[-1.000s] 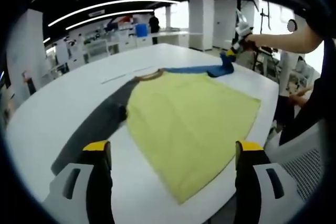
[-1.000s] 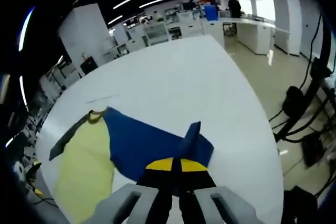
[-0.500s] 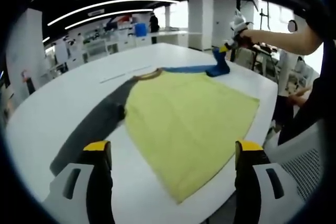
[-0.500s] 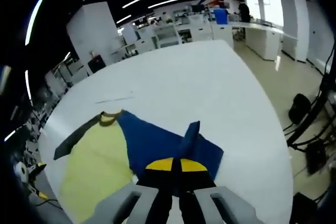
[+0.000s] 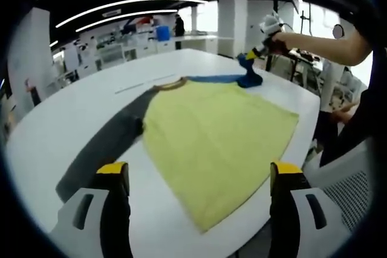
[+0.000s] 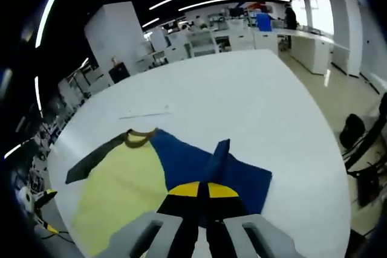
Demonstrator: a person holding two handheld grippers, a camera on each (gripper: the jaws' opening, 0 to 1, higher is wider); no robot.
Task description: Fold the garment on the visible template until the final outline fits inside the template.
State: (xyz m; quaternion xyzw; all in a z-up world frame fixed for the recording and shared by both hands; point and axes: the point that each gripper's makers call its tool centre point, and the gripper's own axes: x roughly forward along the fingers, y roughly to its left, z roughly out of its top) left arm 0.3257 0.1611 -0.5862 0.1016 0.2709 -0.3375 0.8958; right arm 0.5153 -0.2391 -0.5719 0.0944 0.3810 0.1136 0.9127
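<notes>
A shirt with a yellow body (image 5: 214,140), a grey sleeve (image 5: 106,146), a blue sleeve (image 5: 221,79) and a brown collar (image 5: 172,85) lies spread on the white table (image 5: 66,119). My left gripper (image 5: 199,176) hovers open over the near hem, holding nothing. My right gripper (image 6: 204,193) is shut on the blue sleeve's end (image 6: 217,155), pinched upward. It shows as a white tool (image 5: 266,31) in a person's hand at the far side, lifting the cuff (image 5: 249,70). In the right gripper view the yellow body (image 6: 118,191) and collar (image 6: 140,138) lie to the left.
A faint line (image 5: 145,84) runs on the table beyond the collar; it also shows as a thin strip (image 6: 145,113). The table edge (image 5: 305,131) drops off at right, where a mesh chair (image 5: 357,191) stands. Desks and pillars fill the room behind.
My right gripper has carried the blue sleeve's end leftward and inward over the table. The left gripper has barely moved.
</notes>
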